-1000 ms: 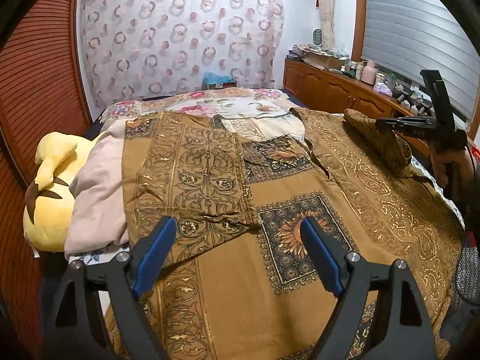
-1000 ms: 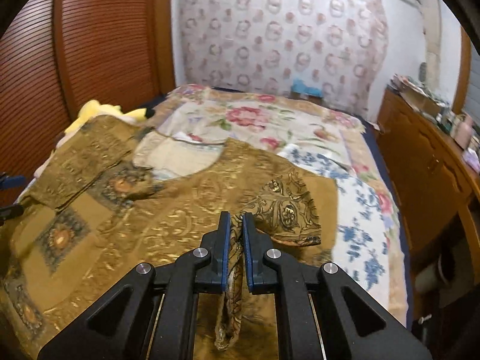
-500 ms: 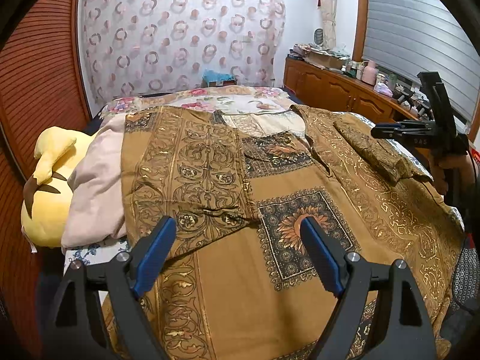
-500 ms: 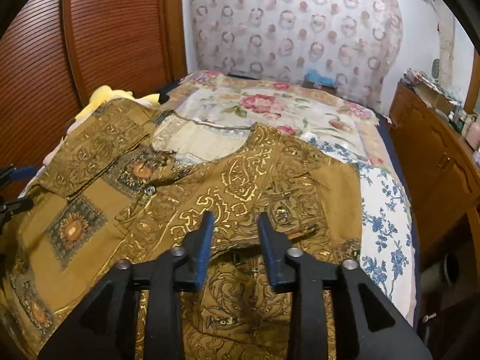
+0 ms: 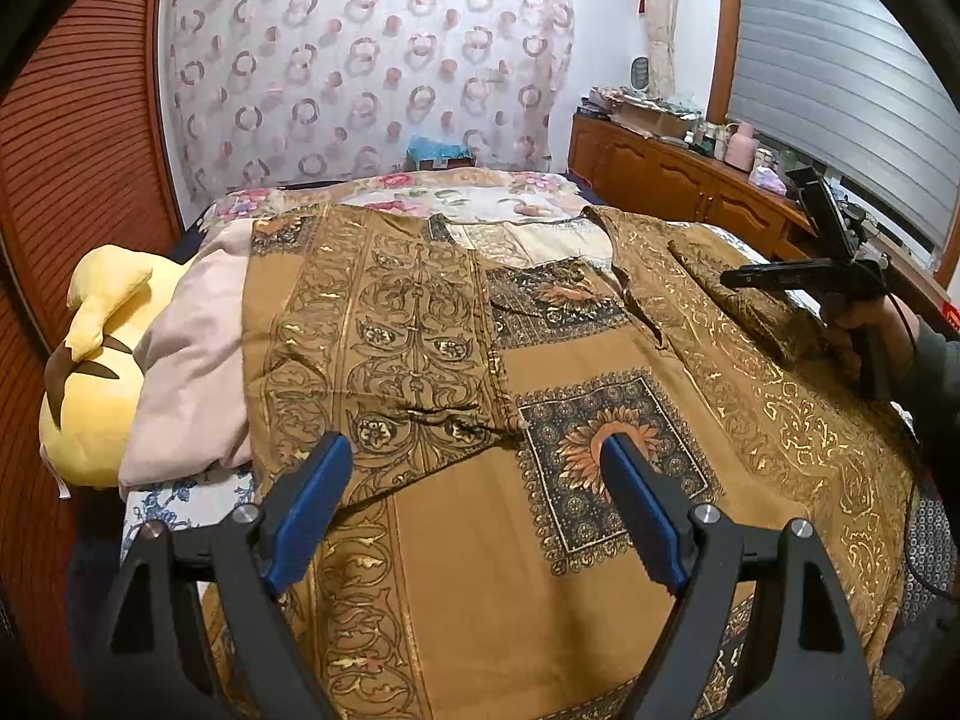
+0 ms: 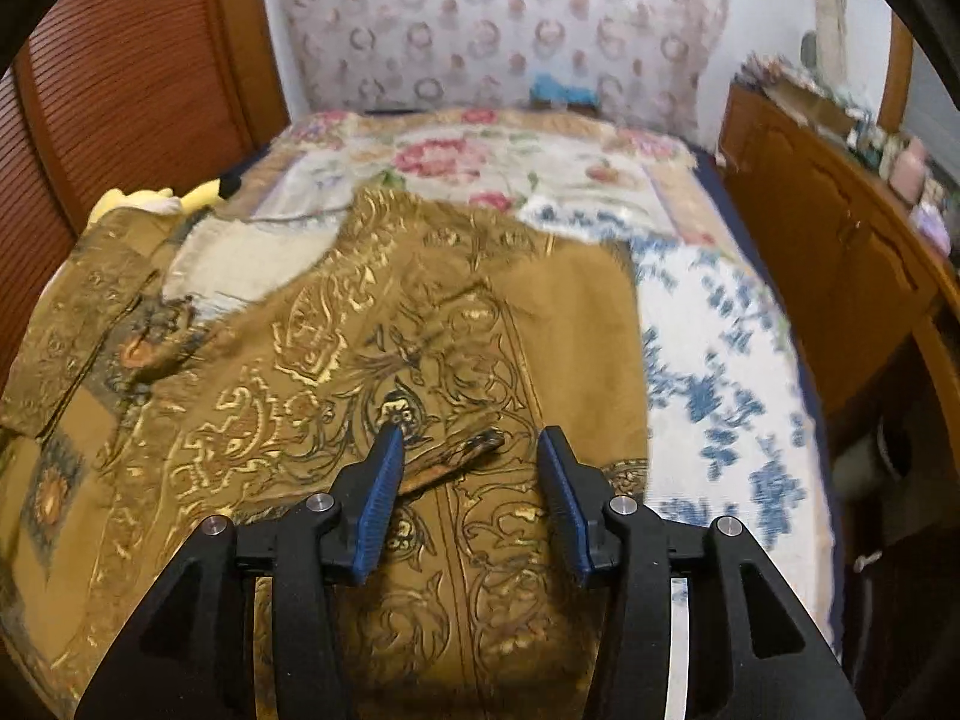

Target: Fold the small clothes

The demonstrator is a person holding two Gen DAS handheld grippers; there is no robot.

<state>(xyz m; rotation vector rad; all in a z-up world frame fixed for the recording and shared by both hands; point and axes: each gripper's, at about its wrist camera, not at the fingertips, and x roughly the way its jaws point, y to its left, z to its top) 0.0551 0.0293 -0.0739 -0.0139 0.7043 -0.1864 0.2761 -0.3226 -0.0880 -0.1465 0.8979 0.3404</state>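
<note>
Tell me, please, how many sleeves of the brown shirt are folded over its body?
2. One sleeve lies folded across the shirt near the yellow plush toy; the other sleeve lies folded on the cabinet side.

Even, moderately bright indoor light; soft shadows. Left wrist view is sharp; right wrist view is motion-blurred, worst from 12 to 3 o'clock. Both show fisheye bending and black corner vignetting.

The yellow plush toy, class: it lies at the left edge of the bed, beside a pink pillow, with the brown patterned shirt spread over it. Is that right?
Not quite. In the left wrist view the shirt does not cover the plush toy; the toy lies bare. The shirt's folded sleeve overlaps only the pink pillow beside it. The toy is indeed at the left edge of the bed.
</note>
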